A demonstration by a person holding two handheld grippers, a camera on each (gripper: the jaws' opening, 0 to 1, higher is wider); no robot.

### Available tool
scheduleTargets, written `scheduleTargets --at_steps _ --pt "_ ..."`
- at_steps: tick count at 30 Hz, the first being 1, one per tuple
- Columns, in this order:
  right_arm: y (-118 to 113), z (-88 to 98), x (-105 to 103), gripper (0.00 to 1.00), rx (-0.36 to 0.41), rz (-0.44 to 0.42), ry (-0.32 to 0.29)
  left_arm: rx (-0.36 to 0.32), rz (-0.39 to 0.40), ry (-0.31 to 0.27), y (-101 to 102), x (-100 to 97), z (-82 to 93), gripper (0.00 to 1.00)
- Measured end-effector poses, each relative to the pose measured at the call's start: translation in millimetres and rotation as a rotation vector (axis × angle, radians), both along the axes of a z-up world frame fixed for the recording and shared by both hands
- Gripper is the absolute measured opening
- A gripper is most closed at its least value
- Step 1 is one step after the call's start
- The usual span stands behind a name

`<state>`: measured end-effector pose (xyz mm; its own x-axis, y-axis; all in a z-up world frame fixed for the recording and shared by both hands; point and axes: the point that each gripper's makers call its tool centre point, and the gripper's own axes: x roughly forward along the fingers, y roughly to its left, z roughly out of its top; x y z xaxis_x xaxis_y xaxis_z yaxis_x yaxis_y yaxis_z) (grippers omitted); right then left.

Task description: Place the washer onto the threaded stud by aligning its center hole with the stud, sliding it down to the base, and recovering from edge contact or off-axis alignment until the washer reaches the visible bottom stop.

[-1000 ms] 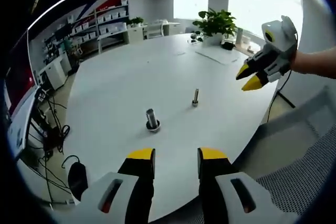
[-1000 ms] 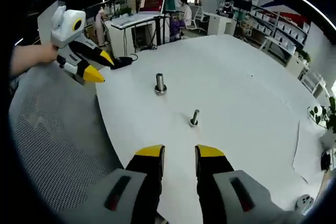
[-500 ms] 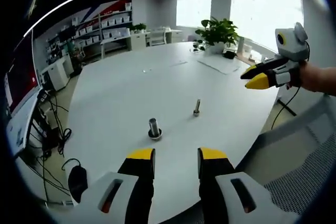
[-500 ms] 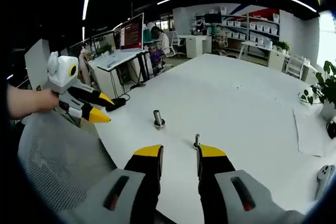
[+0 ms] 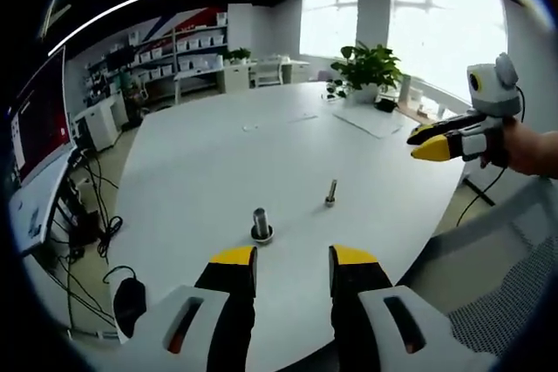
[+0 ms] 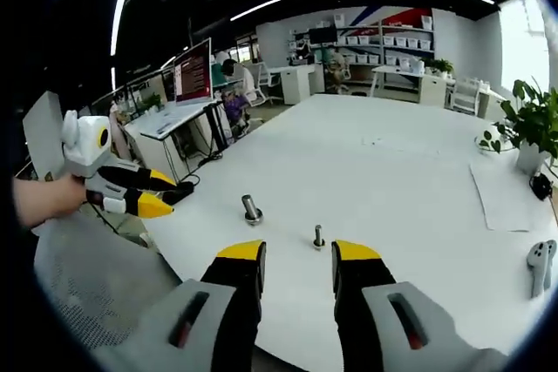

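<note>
Both grippers have been drawn back from the white table (image 5: 209, 154); the threaded stud (image 6: 318, 237), upright, lies just ahead of the empty, parted right gripper (image 6: 297, 260), the left gripper (image 5: 292, 263) likewise parted, the washer undiscernible.

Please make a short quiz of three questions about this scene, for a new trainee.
1. True or false: the left gripper holds something between its jaws.
2. In the left gripper view, which stands nearer the camera: A, the thick stud, or B, the thin bolt?
3. Fill in: both metal parts stand upright on the white ____.

Key:
1. False. Its jaws stand apart with nothing between them, like those of the right gripper.
2. A. The thick stud is also left of the thin bolt in the right gripper view.
3. Table.
</note>
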<state>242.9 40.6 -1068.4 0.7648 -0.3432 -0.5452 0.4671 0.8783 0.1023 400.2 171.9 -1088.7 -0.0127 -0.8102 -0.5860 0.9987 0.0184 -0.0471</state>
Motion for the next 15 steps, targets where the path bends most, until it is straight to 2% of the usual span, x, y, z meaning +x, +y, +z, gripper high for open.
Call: scheduleTargets --at_steps 3,7,12,15 --pt "-3 -3.3 -7 0.35 -0.001 -0.022 0.026 0.000 0.003 -0.003 0 3.8 -1.9 0.31" --pt "-3 1.9 -12 0.35 0.038 -0.067 -0.008 -0.005 0.007 -0.003 0 2.2 1.8 0.31" --pt "1 -7.8 -19 0.37 0.018 -0.065 0.061 -0.001 0.012 0.001 1 1.6 0.7 0.31" --pt "-2 -12.6 -17 0.37 0.018 -0.060 0.063 0.001 0.012 -0.003 2 2.2 1.2 0.31"
